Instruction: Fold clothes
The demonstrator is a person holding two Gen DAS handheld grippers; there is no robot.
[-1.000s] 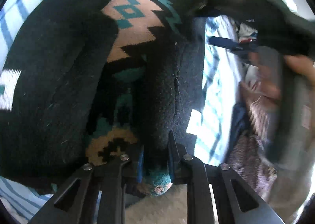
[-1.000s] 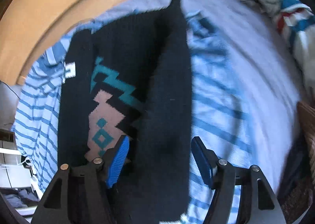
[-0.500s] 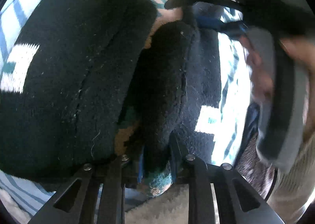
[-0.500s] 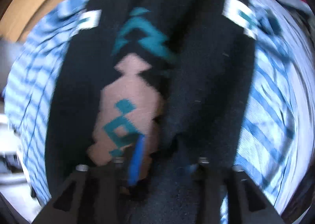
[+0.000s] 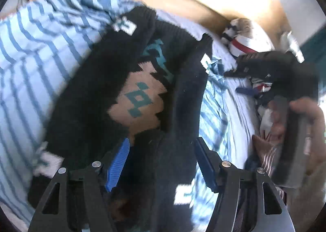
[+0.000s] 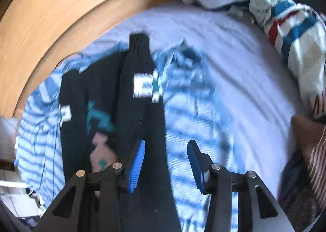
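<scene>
On blue-striped bedsheet (image 5: 36, 52): black knit sweater with tan-teal diamond (image 5: 138, 101) | left wrist: left gripper (image 5: 161, 162) jaws opening, nothing pinched, above sweater | right wrist: right gripper (image 6: 166, 167) jaws closing, empty, over sweater's (image 6: 140, 113) right edge

A bed with a pale lilac-white sheet (image 6: 234, 52) and a curved light wooden frame (image 6: 61, 13) carries everything. Directly on the sheet lies a crumpled blue-and-white striped cotton shirt (image 5: 36, 52), spread wide. At the far corner sits a bunched white cloth with red and blue stripes (image 6: 285, 22). Brownish striped fabric (image 6: 317, 154) lies at the right edge.
</scene>
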